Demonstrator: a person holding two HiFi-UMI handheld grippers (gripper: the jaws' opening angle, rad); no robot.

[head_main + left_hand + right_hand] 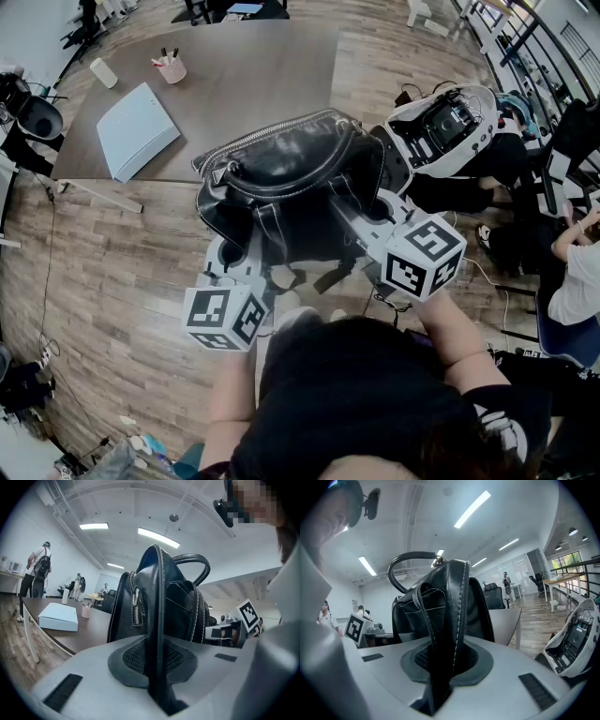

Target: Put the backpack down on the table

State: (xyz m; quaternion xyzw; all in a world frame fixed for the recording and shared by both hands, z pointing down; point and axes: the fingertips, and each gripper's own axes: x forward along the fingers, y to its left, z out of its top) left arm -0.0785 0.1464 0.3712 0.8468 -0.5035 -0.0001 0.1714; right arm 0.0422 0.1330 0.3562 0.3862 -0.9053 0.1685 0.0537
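A black leather backpack (291,178) with white stitching and a silver zip hangs in the air just past the near edge of the brown table (253,84). My left gripper (246,248) is shut on a thin black shoulder strap (159,634) at the bag's left side. On the right, my right gripper (361,220) is shut on a wider stitched strap (450,634). In both gripper views the bag (159,606) fills the middle, upright, its carry handle (410,562) arching on top.
On the table lie a white box (138,128), a pink cup of pens (172,67) and a white cylinder (103,72). An open white case (441,127) with equipment stands right of the table. People sit at the right edge (577,272). Cables run over the wooden floor.
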